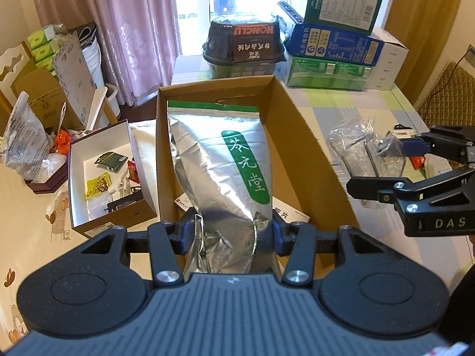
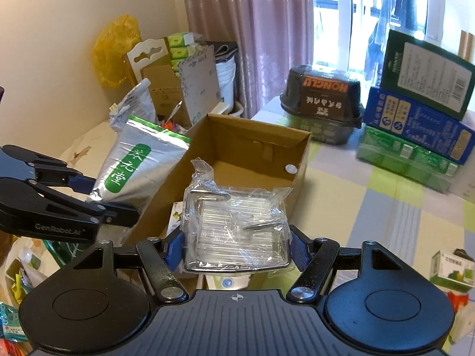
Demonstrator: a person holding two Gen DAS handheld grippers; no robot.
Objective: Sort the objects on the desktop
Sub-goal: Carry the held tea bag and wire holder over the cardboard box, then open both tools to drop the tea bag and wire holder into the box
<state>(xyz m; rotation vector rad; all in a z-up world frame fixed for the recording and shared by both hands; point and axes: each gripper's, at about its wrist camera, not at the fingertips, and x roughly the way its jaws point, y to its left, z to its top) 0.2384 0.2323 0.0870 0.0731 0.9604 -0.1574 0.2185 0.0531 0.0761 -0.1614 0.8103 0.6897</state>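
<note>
Two items are in your claws at once right now, so you're mid-delivery on both; your left claw (image 1: pixel 230 234) is clamped on the bottom end of the silver tea pouch (image 1: pixel 219 160), and your right claw (image 2: pixel 236 244) is pinched on the plastic-wrapped wire rack (image 2: pixel 237 228), its pads pressed against both sides.

From the left wrist view the pouch stretches straight ahead of the claw, over the open cardboard box (image 1: pixel 292 136); from the right wrist view it looks like it leans up and out past the box's near wall rather than lying flat inside, so I'd say it isn't dropped yet. The rack sits just ahead of the right claw, held up in front of the same box (image 2: pixel 252 136), whose floor looks mostly bare beyond it.

Next move, my guess: tip the pouch forward and down so it lies along the left side of the box floor, then let go; the foil is slippery and floppy, so ease the claw open instead of snapping it. After that bring the rack forward over the near wall and set it to the right of the pouch; watch that the two claws don't bump, they're pretty near each other. The smaller white-lined box (image 1: pixel 104 178) left of the left claw already holds little packets, so that's likely for small stuff.
</note>
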